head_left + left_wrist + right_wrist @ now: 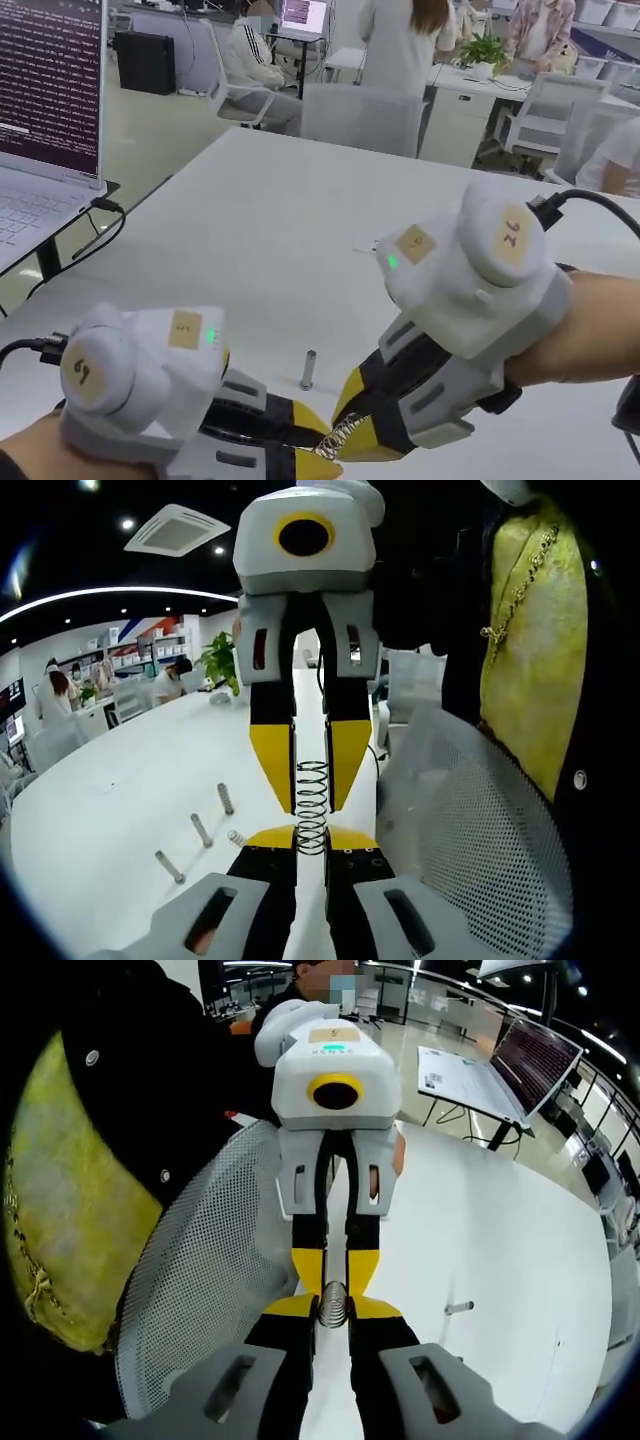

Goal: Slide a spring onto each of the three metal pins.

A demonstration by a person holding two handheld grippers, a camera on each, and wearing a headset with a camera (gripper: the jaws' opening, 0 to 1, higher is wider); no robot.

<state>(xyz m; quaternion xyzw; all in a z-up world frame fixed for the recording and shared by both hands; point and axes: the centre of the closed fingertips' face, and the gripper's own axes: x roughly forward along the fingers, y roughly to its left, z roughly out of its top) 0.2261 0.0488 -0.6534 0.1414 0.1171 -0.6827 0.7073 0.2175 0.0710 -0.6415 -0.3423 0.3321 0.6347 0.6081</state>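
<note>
A coiled steel spring (338, 436) hangs in the air between my two grippers, just above the white table's (280, 250) near edge. My left gripper (320, 447) comes in from the lower left and is shut on one end of the spring (312, 820). My right gripper (344, 438) comes from the right and pinches the other end (332, 1305). The two pairs of yellow tips nearly touch. One metal pin (308, 369) stands upright just beyond them. The left gripper view shows three upright pins (201, 830) in a row, bare, with a second small spring (237, 837) lying beside them.
An open laptop (45, 110) sits on a side stand at the left, with a cable (95, 235) hanging down. Chairs (360, 115), desks and people fill the room beyond the table's far edge. A grey mesh chair (210, 1280) and the person's body are close behind the grippers.
</note>
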